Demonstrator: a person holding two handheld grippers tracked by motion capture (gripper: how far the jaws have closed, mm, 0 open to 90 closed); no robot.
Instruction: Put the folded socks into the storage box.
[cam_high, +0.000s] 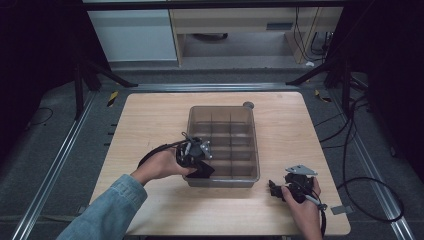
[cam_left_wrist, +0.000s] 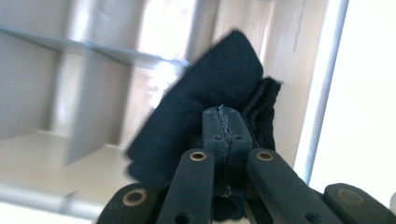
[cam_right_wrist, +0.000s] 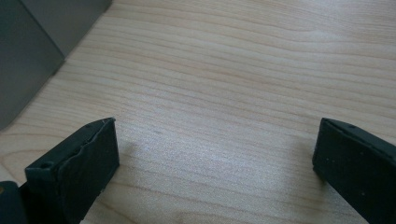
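A grey plastic divided bin (cam_high: 252, 150) stands in the middle of the wooden table (cam_high: 150, 120). My left gripper (cam_high: 201, 161) hangs over the bin's near left corner, shut on a folded piece of black cloth (cam_high: 202, 170). In the left gripper view the closed jaws pinch the black cloth (cam_left_wrist: 205, 98), which dangles over a compartment beside the bin's dividers (cam_left_wrist: 88, 102). My right gripper (cam_high: 274, 190) rests low over the table at the near right, to the right of the bin. Its jaws stand wide open over bare wood, with the right gripper (cam_right_wrist: 215, 154) holding nothing.
The bin's grey wall (cam_right_wrist: 32, 46) sits at the left of the right gripper view. A small dark round object (cam_high: 248, 105) lies behind the bin. Cables (cam_high: 360, 180) trail off the table's right side. Metal rails and stand legs (cam_high: 80, 85) flank the table.
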